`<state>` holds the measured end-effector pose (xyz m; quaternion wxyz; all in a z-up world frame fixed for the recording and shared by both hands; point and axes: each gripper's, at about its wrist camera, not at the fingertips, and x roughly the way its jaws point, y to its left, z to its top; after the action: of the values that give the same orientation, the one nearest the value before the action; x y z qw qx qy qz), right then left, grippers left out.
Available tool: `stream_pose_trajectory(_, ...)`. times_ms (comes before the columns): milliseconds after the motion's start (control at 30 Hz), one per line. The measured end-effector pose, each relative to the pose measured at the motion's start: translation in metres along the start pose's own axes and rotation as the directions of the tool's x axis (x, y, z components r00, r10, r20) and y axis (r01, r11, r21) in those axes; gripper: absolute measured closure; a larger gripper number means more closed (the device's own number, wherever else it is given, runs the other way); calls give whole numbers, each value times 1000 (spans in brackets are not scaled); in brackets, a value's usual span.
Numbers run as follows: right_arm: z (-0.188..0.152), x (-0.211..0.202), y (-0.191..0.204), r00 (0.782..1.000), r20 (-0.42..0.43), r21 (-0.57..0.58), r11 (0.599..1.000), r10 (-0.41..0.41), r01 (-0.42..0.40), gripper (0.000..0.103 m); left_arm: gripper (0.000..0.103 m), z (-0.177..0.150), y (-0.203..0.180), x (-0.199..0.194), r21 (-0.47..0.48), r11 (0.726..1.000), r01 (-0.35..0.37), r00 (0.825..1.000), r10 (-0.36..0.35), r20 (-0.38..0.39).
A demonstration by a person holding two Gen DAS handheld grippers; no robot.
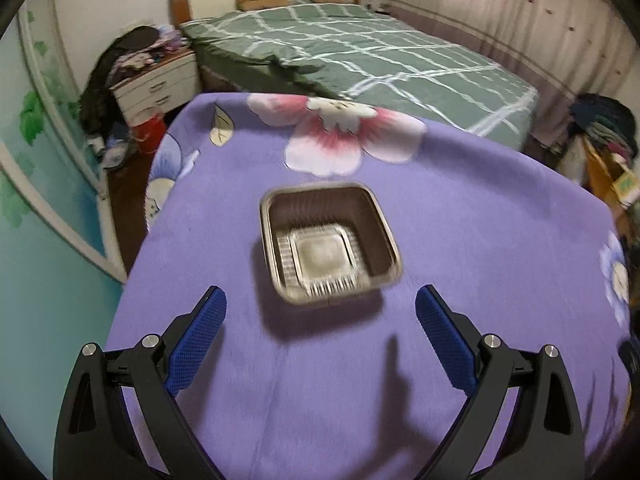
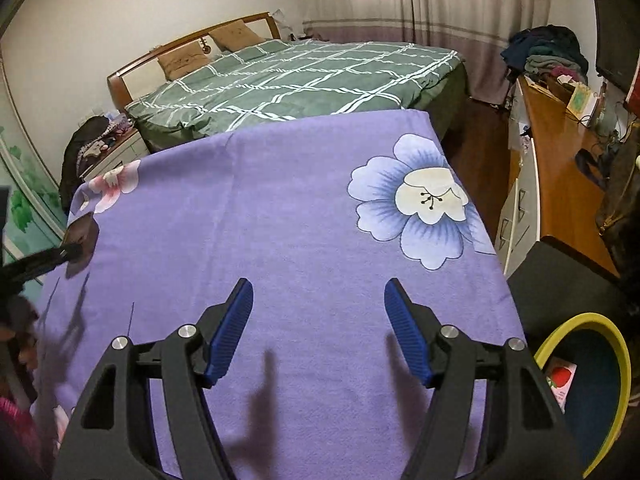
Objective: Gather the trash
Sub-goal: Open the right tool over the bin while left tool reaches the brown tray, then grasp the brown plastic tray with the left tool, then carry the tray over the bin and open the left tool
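Trash for collecting sits in the left wrist view: a brown square plastic basket point(image 1: 330, 240) standing upright on a purple floral tablecloth point(image 1: 460, 216), with a clear ribbed plastic tray point(image 1: 322, 258) nested in its bottom. Both are somewhat blurred, and no label or writing can be read on either. The left gripper point(image 1: 320, 304) hangs above the cloth on the near side of the basket, its blue-padded jaws spread wide with nothing between them; the basket lies just beyond the fingertips, untouched.

In the right wrist view the right gripper point(image 2: 319, 294) is likewise spread apart and empty over a bare stretch of the same cloth, near a printed blue-and-white flower point(image 2: 416, 200). At the lower right, off the table's edge, stands a dark bin with a yellow-green rim point(image 2: 622, 364); inside it lies a pink-and-white wrapper with a red strawberry picture point(image 2: 560, 376), whose print is too small to read. At the far left edge a dark, blurred tool tip point(image 2: 70, 252) reaches over the cloth.

Behind the table are a bed with a green checked cover point(image 2: 288, 80), two brown pillows against a wooden headboard, pale curtains, and a wooden desk point(image 2: 560, 168) piled with clothes. No brand names are legible anywhere.
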<state>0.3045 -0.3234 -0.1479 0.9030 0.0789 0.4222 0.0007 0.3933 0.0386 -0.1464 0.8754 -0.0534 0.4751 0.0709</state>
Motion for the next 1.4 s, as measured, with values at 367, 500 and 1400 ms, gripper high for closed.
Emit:
stream_pose_trajectory(367,-1,3,-3,1000,-20,19,1000,22,-21,38,31,21,-1,33,-47,998,-52,998,51,-23)
stream_pose_trajectory(500,-1,5,-3,1000,-24,19,1000,18,-17,38,35,20,-1,31,-41,999,-31,999,31,-13)
stream_pose_trajectory(1400,-99,-152,-129,970,154,168,972,-190,164,36,35,-94,-244,-107,419,857,299,941,-337,17)
